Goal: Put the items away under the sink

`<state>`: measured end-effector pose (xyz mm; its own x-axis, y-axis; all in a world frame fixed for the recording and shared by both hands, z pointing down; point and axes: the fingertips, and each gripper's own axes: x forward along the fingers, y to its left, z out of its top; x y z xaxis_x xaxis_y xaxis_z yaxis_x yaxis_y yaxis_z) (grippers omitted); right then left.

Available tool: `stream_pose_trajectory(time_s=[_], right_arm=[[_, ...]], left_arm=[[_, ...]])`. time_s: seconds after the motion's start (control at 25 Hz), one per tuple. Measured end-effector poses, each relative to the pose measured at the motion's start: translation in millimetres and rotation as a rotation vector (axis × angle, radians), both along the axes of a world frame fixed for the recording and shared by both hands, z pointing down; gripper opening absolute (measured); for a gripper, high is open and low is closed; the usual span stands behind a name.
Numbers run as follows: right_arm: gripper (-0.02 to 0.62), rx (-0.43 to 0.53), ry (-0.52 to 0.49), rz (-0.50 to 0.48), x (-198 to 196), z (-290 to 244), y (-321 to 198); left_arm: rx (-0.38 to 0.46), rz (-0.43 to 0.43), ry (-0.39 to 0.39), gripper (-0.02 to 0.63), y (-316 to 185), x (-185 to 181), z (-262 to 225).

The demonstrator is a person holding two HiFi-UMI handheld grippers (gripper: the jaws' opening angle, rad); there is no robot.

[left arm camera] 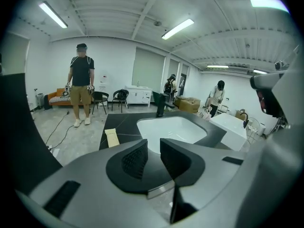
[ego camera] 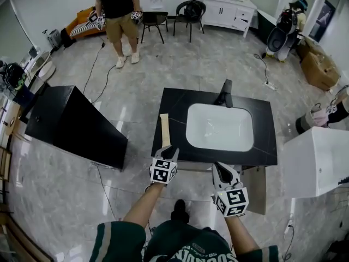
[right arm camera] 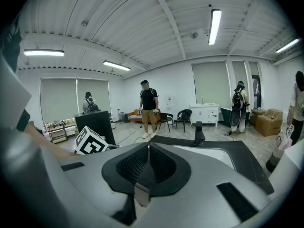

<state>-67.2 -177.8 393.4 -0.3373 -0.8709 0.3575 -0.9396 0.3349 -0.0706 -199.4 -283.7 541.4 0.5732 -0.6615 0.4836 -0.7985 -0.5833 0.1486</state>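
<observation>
the tan strip point(ego camera: 164, 130) at nine o'clock of the basin point(ego camera: 220, 127) looks light and flat: pinch its near end. left gripper point(ego camera: 169, 152) stands apart, empty; right gripper point(ego camera: 220, 171) pressed together.

Space under the sink point(ego camera: 219, 125): hidden beneath the black bench point(ego camera: 174, 100) top. Flat tan item point(ego camera: 164, 129) left of the sink: too small to identify. Person point(ego camera: 117, 15) beyond the sink: head cut off by the top edge. Pale panel point(ego camera: 255, 189) front-right of the sink: kind unclear.

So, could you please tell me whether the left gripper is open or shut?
Open: the left gripper shows its pads standing apart in its own view, with nothing between them.
</observation>
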Motion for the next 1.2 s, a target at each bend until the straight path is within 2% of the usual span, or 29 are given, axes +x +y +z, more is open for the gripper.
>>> stream_pose_trajectory(time_s=[0.24,0.84,1.12,1.2], right_arm=[[0.043,-0.033,0.007,0.011,-3.1,16.4,-13.1],[0.044,-0.133,0.038,0.053,12.3,46.6,-16.3],[0.043,-0.167,0.041,0.073,23.0,57.9,-10.6],[0.043,-0.171,0.041,0.072,23.3,59.5,-10.0]], left_arm=[[-0.067,-0.075,-0.015,0.107,-28.4,-24.4,37.8],[-0.201,-0.183,-0.078,0.107,-71.6,-46.8,124.1],[-0.209,-0.212,-0.125,0.107,-73.5,-51.6,146.3],[-0.206,-0.223,-0.135,0.081,-74.5,-54.2,147.8]])
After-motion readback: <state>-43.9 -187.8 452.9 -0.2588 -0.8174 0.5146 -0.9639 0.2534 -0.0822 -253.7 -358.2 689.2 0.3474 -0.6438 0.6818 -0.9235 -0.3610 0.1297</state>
